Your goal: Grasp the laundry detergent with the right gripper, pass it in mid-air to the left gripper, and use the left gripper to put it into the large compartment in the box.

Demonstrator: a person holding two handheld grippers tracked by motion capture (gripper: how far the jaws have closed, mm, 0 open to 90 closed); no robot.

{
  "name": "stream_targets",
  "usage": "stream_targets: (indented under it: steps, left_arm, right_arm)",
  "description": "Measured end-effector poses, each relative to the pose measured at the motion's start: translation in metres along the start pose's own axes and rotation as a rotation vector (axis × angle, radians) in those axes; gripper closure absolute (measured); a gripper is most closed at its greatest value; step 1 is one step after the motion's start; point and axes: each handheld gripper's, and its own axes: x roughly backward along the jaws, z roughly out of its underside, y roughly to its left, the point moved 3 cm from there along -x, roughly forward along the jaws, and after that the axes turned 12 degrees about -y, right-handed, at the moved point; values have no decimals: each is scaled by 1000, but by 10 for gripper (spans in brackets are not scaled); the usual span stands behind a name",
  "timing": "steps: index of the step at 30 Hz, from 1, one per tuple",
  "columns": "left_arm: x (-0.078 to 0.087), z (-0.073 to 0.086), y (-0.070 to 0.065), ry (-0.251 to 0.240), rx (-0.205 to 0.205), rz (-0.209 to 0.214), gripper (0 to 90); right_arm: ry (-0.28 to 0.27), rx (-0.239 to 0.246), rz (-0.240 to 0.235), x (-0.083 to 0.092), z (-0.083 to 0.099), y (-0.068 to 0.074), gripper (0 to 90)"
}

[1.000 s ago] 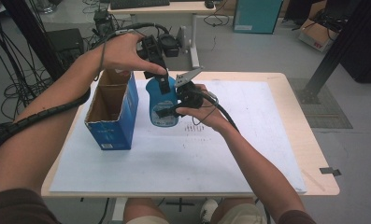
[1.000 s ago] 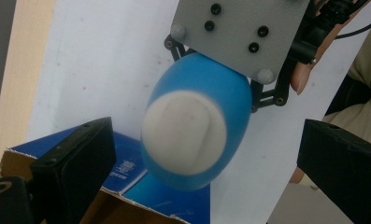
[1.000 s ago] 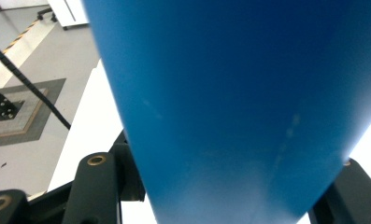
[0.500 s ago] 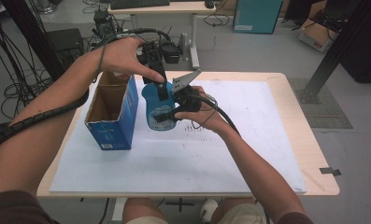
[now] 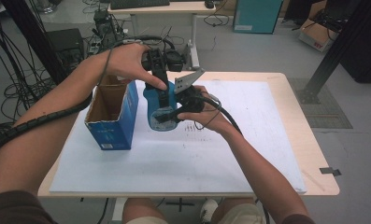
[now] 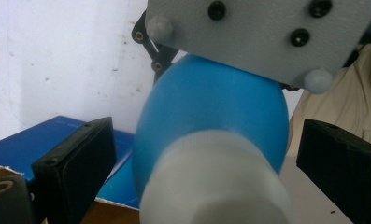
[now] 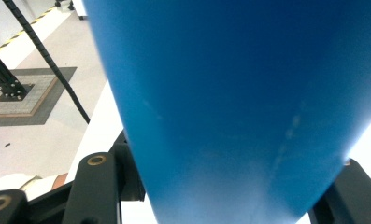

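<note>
Two grippers meet at one blue bottle [image 5: 160, 109], which is held above the white sheet [image 5: 183, 154], just beside the open blue box [image 5: 113, 114]. The right gripper [image 5: 174, 114] is closed on the bottle's blue body; in the right gripper view the body [image 7: 234, 102] sits between both black jaws, pressed by them. The left gripper [image 5: 160, 91] comes from above. In the left gripper view the white cap [image 6: 216, 182] and the rounded shoulder lie between its pads [image 6: 75, 163], which stand apart from the bottle on each side without touching it.
</note>
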Motion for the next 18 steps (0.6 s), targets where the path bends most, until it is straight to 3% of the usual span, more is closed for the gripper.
stream_targets:
  steps: [9, 18]
  left_arm:
    - [-1, -2, -2, 18, -10, 15, 54]
    - [-2, -1, -4, 19, -19, 3, 54]
  right_arm:
    - [0, 10, -6, 0, 0, 2, 414]
    - [-2, 10, -3, 2, -1, 3, 415]
